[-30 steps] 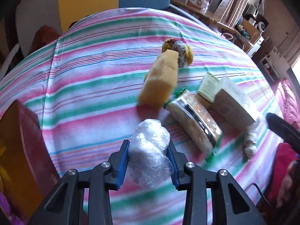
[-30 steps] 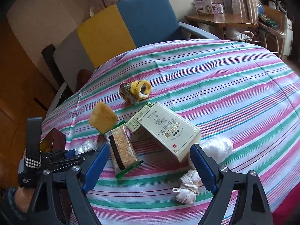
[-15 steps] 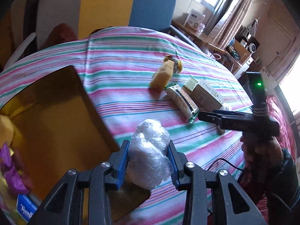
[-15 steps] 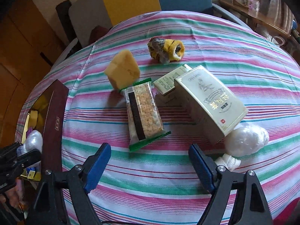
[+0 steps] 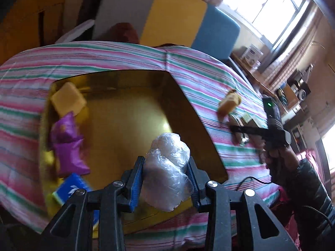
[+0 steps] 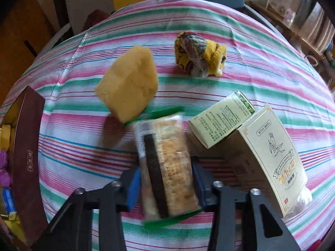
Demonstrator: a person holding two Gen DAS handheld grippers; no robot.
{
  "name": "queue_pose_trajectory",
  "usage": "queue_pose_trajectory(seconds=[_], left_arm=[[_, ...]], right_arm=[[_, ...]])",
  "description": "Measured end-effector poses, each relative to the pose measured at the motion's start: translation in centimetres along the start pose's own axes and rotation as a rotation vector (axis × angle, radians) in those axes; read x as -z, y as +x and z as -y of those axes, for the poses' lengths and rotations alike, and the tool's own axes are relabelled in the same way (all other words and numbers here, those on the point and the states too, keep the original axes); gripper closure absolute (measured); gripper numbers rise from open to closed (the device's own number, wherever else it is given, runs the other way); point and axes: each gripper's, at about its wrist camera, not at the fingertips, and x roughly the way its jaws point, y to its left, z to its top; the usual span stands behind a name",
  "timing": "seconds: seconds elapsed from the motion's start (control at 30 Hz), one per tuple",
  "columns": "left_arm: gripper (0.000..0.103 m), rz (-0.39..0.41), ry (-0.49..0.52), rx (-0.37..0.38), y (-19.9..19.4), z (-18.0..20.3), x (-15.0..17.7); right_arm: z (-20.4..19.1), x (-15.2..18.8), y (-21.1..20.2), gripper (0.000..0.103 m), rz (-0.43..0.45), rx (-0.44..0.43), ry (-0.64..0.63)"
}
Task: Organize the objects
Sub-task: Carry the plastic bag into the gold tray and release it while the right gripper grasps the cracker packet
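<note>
Crinkling clear-plastic bundle (image 5: 167, 171), whitish inside

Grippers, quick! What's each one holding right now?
Left gripper: shut on the clear plastic bag bundle.
Right gripper: shut on the cracker packet.

On the surface (image 6: 261, 48), the sponge (image 6: 127, 85) lies left of the rolled sock (image 6: 200, 55). Before them sits the cracker packet (image 6: 167, 167), two cartons (image 6: 222, 119) at its right, and the open box (image 6: 27, 156) far left.
</note>
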Motion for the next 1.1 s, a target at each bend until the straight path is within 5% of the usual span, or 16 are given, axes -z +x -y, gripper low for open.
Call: queue_pose_trajectory(seconds=[0.3, 0.67, 1.1], left_arm=[[0.065, 0.039, -0.178, -0.105, -2.1, -6.9, 2.1], [0.065, 0.021, -0.136, -0.122, 0.0, -5.3, 1.3], [0.065, -0.009, -0.039, -0.224, 7.8, -6.6, -8.4]], right_arm=[[-2.7, 5.0, -1.8, 0.06, -0.023, -0.078, -0.173], [-3.0, 5.7, -1.7, 0.057, -0.011, -0.079, -0.2], [-3.1, 5.9, -2.1, 0.057, 0.005, -0.064, -0.219]])
